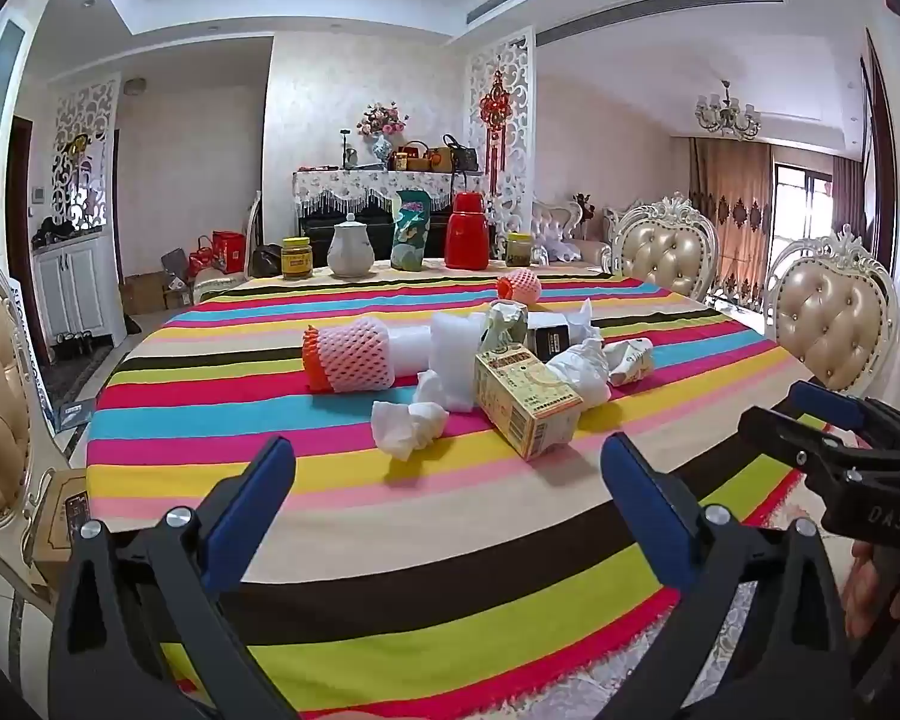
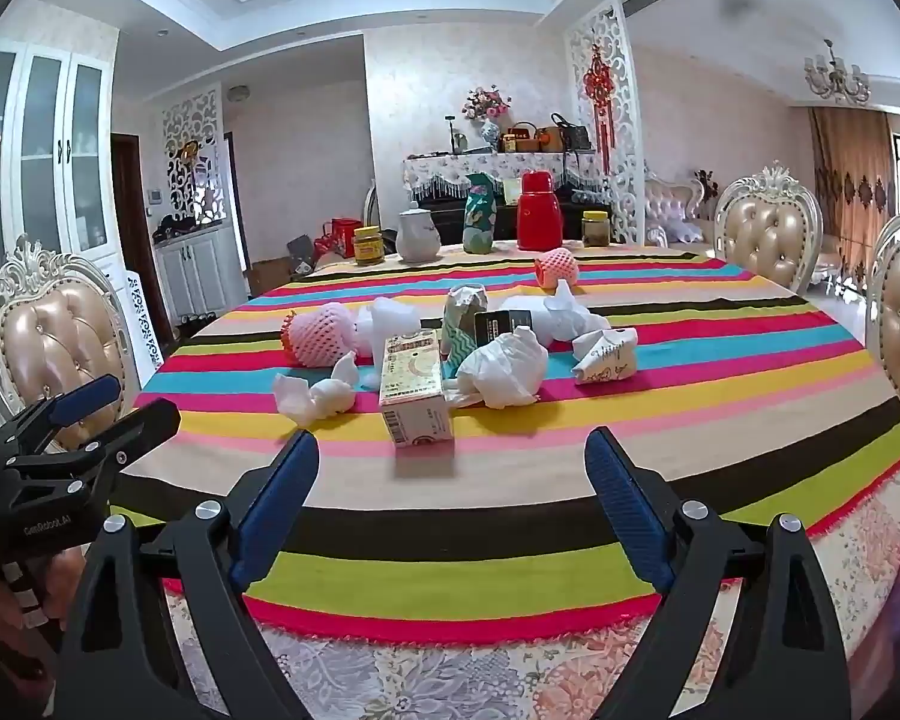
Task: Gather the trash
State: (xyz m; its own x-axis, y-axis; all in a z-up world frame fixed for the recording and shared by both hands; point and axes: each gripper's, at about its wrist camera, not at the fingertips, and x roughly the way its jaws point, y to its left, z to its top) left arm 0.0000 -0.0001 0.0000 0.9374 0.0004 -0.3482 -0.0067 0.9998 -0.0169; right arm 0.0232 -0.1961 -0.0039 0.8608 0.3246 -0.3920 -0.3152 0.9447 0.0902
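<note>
Status: nothing collected yet, judging by the layout. All trash sits in one loose cluster mid-table on the striped multicolour tablecloth [image 2: 510,480].

Landmark: the yellow-and-white printed cardboard carton [image 2: 417,399], nearest piece to both tools.
- Crumpled white tissue wads [image 2: 312,399]: just left of the carton.
- Pink foam fruit net with orange end [image 2: 318,336]: further left and behind.
- White crumpled plastic bag [image 2: 504,372]: just right of the carton, touching or nearly so.
- Small black box [image 2: 501,324]: behind that bag.
- Crumpled printed paper cup [image 2: 606,357]: further right.
- Second, smaller pink foam net [image 2: 555,269]: well behind, apart from the cluster.

Jars, teapot, vase and red flask along the far table edge look like keepers, not trash.

Left gripper [image 1: 447,483]: jaws spread wide, nothing between them, short of the carton. Right gripper [image 2: 453,480]: same, released and empty, lined up on the carton.

No bin or bag visible in either view; possibly something pink at the right wrist view's lower right edge, can't tell.

Left to do: every piece.
</note>
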